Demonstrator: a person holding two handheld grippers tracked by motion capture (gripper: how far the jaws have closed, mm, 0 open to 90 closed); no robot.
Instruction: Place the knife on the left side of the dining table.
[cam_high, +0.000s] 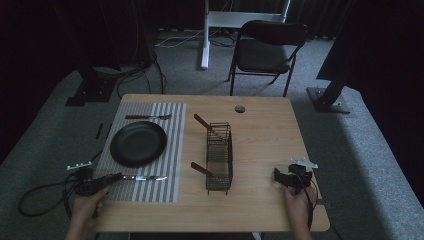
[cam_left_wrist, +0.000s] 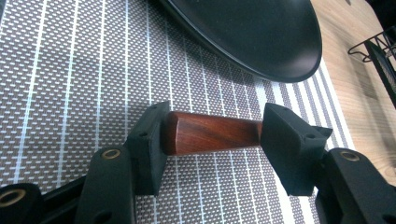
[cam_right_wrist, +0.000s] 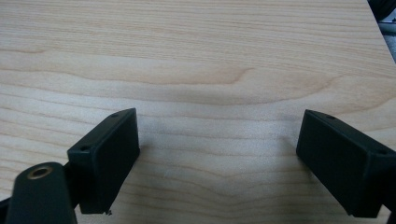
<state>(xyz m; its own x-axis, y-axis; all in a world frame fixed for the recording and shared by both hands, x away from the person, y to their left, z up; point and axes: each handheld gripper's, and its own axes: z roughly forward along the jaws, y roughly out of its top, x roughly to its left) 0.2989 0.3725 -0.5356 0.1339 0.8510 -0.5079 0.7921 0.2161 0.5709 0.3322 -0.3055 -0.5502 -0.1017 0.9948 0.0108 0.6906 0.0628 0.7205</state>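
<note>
A knife with a brown wooden handle lies on the striped placemat, below the black plate. My left gripper is at the mat's lower left with its jaws on either side of that handle. The handle lies on the mat between the pads, which stand apart and do not squeeze it. The plate's rim is just beyond. My right gripper rests near the table's lower right corner. It stands open over bare wood, with nothing between its fingers.
A fork lies on the mat above the plate. A black wire rack stands mid-table with two wooden-handled utensils sticking out of it; its edge is also seen. A folding chair stands behind the table.
</note>
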